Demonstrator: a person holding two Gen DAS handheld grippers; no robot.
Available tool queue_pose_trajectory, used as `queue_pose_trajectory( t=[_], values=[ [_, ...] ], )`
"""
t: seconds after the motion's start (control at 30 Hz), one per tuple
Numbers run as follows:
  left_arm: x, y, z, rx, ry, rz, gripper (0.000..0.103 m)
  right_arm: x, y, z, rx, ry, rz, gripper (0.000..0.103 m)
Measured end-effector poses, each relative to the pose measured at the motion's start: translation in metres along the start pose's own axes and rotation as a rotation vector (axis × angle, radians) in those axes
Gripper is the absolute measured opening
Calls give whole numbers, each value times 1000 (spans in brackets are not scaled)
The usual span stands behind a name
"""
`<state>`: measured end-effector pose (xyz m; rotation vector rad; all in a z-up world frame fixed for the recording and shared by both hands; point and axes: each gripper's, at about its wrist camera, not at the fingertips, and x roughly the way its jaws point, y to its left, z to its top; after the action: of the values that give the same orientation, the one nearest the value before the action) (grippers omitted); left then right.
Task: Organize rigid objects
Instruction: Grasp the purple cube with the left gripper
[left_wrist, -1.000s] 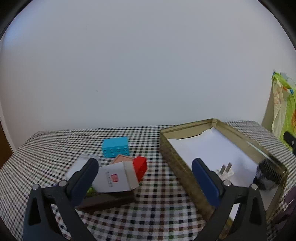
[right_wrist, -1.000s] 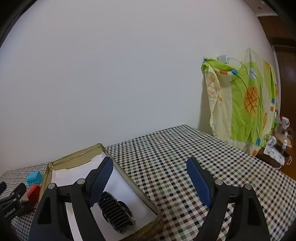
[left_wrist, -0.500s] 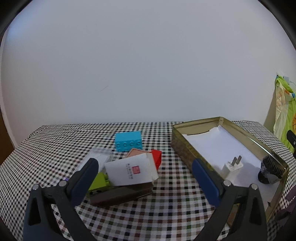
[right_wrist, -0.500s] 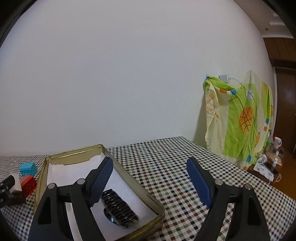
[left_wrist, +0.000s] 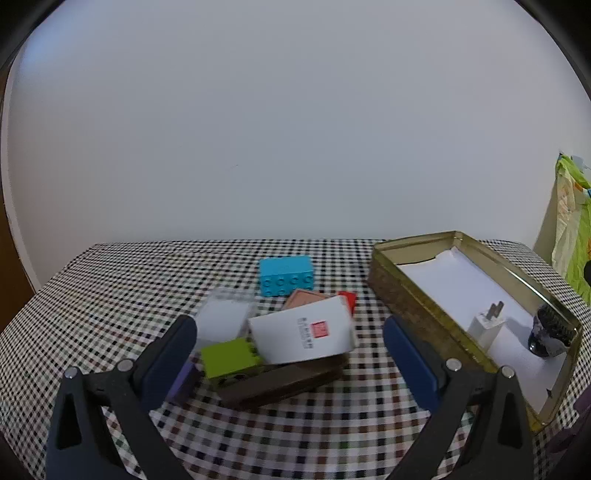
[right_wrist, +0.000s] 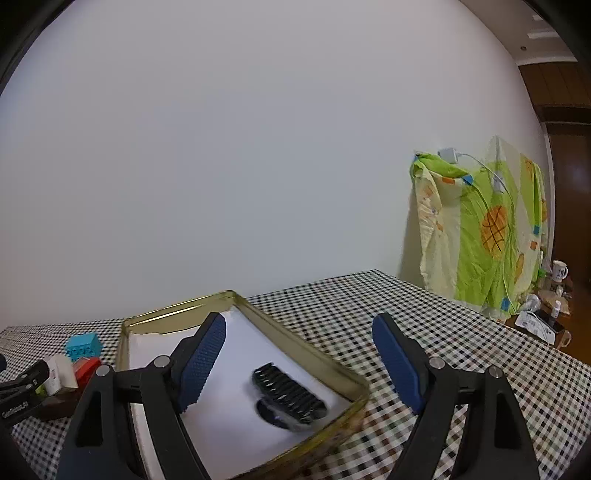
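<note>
In the left wrist view my left gripper (left_wrist: 288, 350) is open and empty, just before a pile: a white box with a red label (left_wrist: 303, 334), a green brick (left_wrist: 231, 356), a dark brown box (left_wrist: 284, 380), a blue brick (left_wrist: 286, 275), a red brick (left_wrist: 349, 299) and a clear bag (left_wrist: 223, 314). The gold tin (left_wrist: 413, 299) on the right holds a white plug (left_wrist: 485, 325) and a black comb attachment (left_wrist: 550, 332). In the right wrist view my right gripper (right_wrist: 299, 354) is open and empty over the tin (right_wrist: 306, 347) and the comb attachment (right_wrist: 290, 391).
A checked cloth (left_wrist: 110, 288) covers the table, which ends at a white wall. A green and yellow cloth (right_wrist: 487, 236) hangs past the table's right end. Small items (right_wrist: 539, 321) lie on a low surface beyond it.
The left gripper has swung left and drawn back, so the pile sits centred between its fingers and the green brick shows. The right gripper has shifted slightly; both stay open.
</note>
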<state>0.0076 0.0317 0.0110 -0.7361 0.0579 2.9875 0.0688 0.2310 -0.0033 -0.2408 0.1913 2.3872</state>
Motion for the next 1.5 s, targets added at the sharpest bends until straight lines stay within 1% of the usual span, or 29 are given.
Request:
queue_pose_trajectory(
  t=[0.33,0.57,0.87,1.0,1.2,1.33,1.4,1.5],
  values=[
    [2,27,-2,-17,9,25,102,-35,39,-7,-34,12,104,84],
    [7,46,-2,-29,20,39,102,-48,64,-11,-64,33,164,84],
    [10,62,-2,-38,32,57,102,-61,84,-13,-97,54,223,84],
    [12,69,-2,-44,40,63,102,-66,90,-14,-108,53,243,84],
    [12,80,-4,-37,46,76,102,-64,97,-15,-118,61,252,84],
    [11,100,-6,-20,59,65,102,-65,101,-16,-131,59,254,84],
    [12,112,-8,-21,73,56,102,-64,101,-16,-133,61,254,84],
    [18,131,-10,-40,128,30,102,-62,101,-17,-125,69,257,84]
  ],
)
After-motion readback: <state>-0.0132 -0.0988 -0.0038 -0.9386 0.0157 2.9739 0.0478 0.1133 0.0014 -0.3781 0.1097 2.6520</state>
